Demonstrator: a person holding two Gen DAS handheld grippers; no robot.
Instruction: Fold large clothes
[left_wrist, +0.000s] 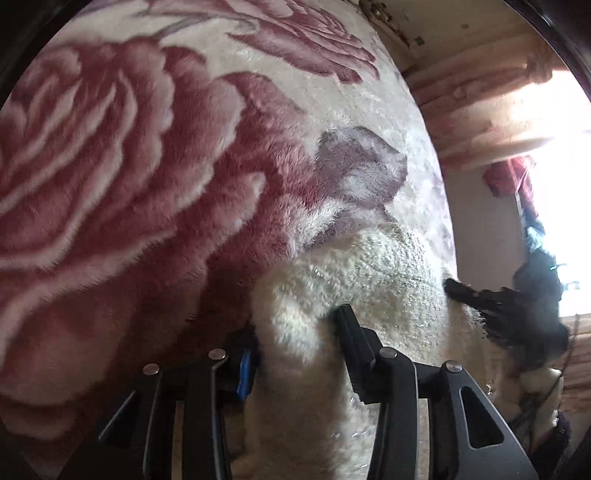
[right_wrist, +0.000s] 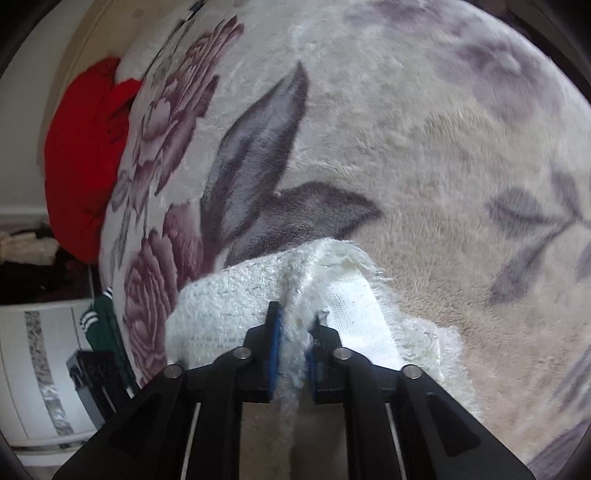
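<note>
Right wrist view: right claw (right_wrist: 293, 325) clenched on white fuzzy garment (right_wrist: 236, 295) edge over floral blanket (right_wrist: 424, 129), left claw (left_wrist: 295, 328) grasping a thick bunch; fold step underway, next likely needs both edges laid down aligned.

Shaggy white garment (right_wrist: 236, 295) on plush floral blanket (right_wrist: 406, 129).

Both cameras ride just behind a hand-held gripper, looking steeply down and close onto the rose-print blanket (left_wrist: 155, 177). The left view faces the blanket's window-side edge; the right view its opposite edge. Both share the fluffy white garment (right_wrist: 229, 295).
</note>
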